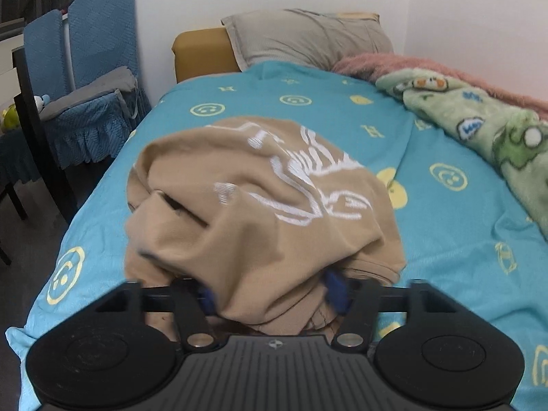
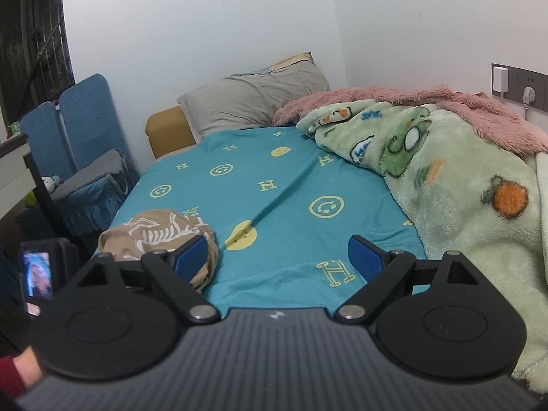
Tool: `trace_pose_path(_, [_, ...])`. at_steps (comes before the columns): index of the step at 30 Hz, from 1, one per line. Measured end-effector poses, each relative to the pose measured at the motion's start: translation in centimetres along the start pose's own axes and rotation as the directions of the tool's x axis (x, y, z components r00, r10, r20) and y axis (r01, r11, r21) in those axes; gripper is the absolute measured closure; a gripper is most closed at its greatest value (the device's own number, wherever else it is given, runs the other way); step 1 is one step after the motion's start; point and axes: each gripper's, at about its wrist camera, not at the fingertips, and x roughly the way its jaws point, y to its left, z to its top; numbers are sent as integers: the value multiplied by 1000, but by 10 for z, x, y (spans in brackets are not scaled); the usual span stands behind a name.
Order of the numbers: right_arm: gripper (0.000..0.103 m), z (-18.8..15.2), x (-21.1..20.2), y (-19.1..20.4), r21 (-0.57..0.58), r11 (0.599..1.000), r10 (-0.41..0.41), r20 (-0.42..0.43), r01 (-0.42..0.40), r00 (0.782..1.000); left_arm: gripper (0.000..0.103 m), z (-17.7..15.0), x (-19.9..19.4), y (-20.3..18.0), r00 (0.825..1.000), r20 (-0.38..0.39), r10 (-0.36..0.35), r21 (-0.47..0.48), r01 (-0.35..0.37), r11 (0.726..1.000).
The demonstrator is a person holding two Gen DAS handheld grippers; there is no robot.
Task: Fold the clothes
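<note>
A tan garment with a white skeleton print hangs bunched from my left gripper, above the turquoise bed sheet. The blue fingers stand apart with the cloth draped between and over them, so the grip itself is hidden. In the right wrist view the same garment shows at the left, beside the left finger. My right gripper is open and empty, low over the sheet.
A green fleece blanket and a pink one are heaped along the right wall. A grey pillow lies at the head. Blue covered chairs stand left of the bed. A wall socket is at right.
</note>
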Motion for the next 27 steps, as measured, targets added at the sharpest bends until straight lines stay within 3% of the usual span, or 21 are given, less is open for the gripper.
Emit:
trace_pose_path(1, [12, 0, 1, 0, 1, 1000, -1, 1, 1, 1000, 71, 2, -3, 1, 1000, 6, -7, -4, 8, 1000])
trace_pose_path(2, [12, 0, 1, 0, 2, 1000, -1, 2, 1, 1000, 75, 4, -6, 2, 1000, 12, -16, -6, 16, 1000])
trace_pose_path(5, [12, -1, 1, 0, 1, 1000, -4, 11, 4, 1000, 81, 8, -29, 6, 997, 53, -52, 7, 52, 999])
trace_pose_path(10, [12, -1, -2, 1, -5, 1000, -7, 35, 7, 999, 84, 11, -82, 0, 981, 136, -139, 120, 123, 985])
trace_pose_path(17, [12, -2, -13, 10, -37, 999, -4, 75, 6, 997, 85, 1, -169, -6, 929, 216, -300, 229, 251, 941])
trace_pose_path(22, [12, -1, -20, 13, -46, 999, 8, 95, -4, 995, 84, -9, -223, -1, 885, 218, -411, 291, 343, 893])
trace_pose_path(27, [12, -2, -23, 15, -45, 999, 25, 85, -21, 996, 84, -12, -227, 15, 894, 191, -406, 273, 349, 896])
